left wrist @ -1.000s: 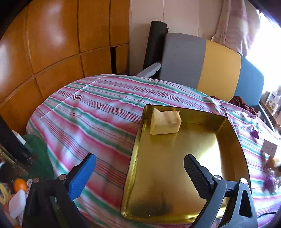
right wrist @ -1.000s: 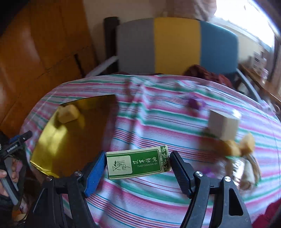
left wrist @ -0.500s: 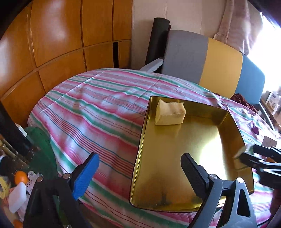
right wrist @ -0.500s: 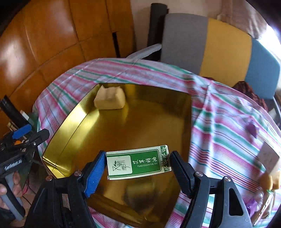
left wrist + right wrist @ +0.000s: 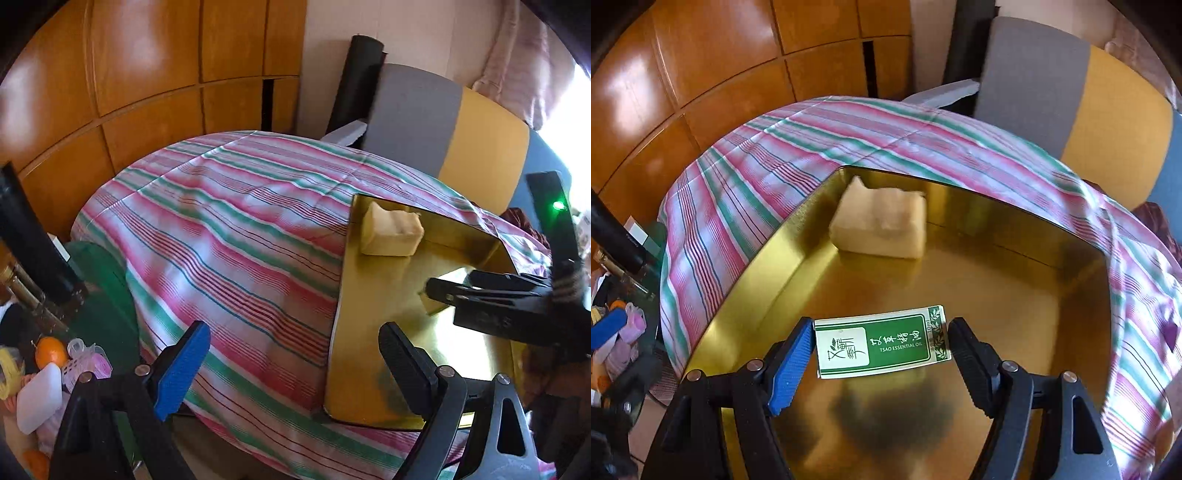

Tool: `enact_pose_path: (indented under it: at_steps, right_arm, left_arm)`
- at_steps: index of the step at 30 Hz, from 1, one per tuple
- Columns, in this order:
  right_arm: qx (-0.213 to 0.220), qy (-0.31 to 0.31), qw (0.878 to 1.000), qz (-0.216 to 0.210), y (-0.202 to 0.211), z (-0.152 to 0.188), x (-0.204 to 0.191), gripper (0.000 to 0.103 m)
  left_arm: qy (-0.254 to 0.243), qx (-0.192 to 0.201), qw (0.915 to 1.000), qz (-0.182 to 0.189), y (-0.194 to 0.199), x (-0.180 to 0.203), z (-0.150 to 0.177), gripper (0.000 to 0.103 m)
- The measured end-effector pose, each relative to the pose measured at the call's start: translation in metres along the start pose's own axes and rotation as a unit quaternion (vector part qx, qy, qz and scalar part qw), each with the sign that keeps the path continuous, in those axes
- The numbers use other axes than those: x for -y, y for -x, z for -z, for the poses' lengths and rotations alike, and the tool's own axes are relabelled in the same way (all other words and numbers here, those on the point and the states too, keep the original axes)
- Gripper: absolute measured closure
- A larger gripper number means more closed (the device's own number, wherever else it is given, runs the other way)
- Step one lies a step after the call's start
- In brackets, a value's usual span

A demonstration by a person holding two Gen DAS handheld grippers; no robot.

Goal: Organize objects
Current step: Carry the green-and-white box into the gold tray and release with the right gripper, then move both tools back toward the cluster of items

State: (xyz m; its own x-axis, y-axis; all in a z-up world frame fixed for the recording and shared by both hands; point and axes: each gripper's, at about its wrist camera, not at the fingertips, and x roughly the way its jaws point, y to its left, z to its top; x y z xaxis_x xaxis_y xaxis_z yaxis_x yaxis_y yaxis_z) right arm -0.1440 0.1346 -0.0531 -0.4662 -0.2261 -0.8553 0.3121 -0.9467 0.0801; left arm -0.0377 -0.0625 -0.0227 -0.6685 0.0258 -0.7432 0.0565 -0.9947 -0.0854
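Green-and-white essential-oil box (image 5: 881, 341) clamped endwise between pads of right gripper (image 5: 881, 347), hanging over the near half of the gold tray (image 5: 1015, 291). Pale yellow block (image 5: 881, 227) in the tray's far left corner. Left gripper (image 5: 293, 363) spread wide, nothing between the pads, straddling the tray's near left edge (image 5: 338, 332). Tray on the striped cloth (image 5: 229, 236), toward its right side.

gold tray (image 5: 1071, 266), green box (image 5: 881, 345), striped cloth (image 5: 236, 229)
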Motion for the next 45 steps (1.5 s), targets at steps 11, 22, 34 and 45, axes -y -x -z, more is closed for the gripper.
enact_pose_path:
  at_steps: [11, 22, 34, 45]
  right_arm:
    - [0.003, -0.033, 0.999, -0.035, -0.027, -0.035, -0.012, 0.018]
    - [0.051, -0.031, 0.998, -0.017, 0.027, 0.001, -0.008, 0.017]
    - [0.087, -0.051, 0.994, 0.048, 0.073, 0.05, 0.016, 0.017]
    - [0.106, -0.09, 0.987, 0.083, 0.112, 0.084, 0.053, 0.017]
  left_arm:
    - [0.026, -0.005, 0.9996, 0.004, -0.004, -0.014, -0.001, 0.01]
    - [0.011, 0.011, 0.9999, 0.002, 0.004, -0.006, -0.002, 0.01]
    - [-0.028, 0.023, 0.9993, 0.007, 0.014, 0.02, 0.005, 0.01]
    - [-0.073, 0.027, 0.9966, 0.028, 0.023, 0.056, 0.011, 0.013]
